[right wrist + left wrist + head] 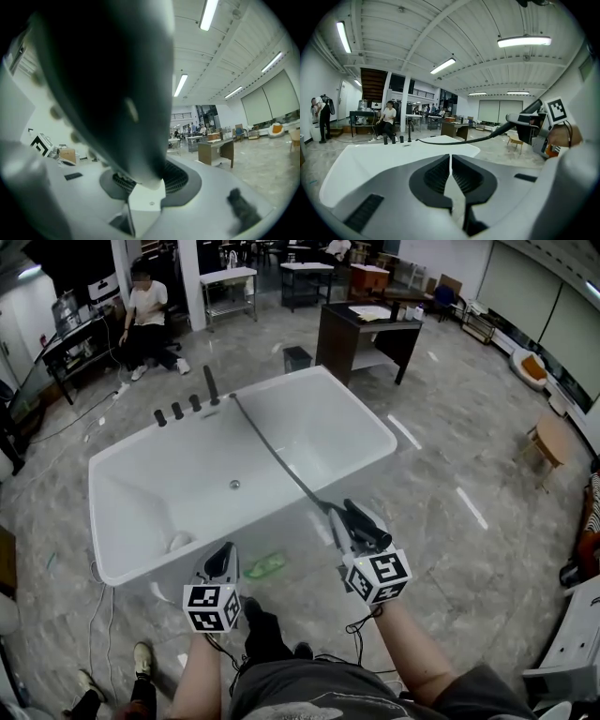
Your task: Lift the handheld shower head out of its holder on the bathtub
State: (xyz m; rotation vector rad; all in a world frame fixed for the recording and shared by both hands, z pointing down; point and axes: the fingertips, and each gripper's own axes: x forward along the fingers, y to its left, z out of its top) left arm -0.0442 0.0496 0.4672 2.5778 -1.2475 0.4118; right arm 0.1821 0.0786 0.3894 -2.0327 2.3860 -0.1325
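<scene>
Head view: black shower head [368, 533] clamped in the right gripper [349, 521] at 5 o'clock, just outside the white bathtub [141, 474] rim, with its hose [277, 460] stretching to the deck taps [195, 403] at 11. Left gripper view: left gripper [450, 161] closed, nothing between. Right gripper view: gripping the shower head, looming at 10 o'clock.

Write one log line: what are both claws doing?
right claw: shut on shower head | hose: stretched across bathtub | left claw: shut, empty
</scene>
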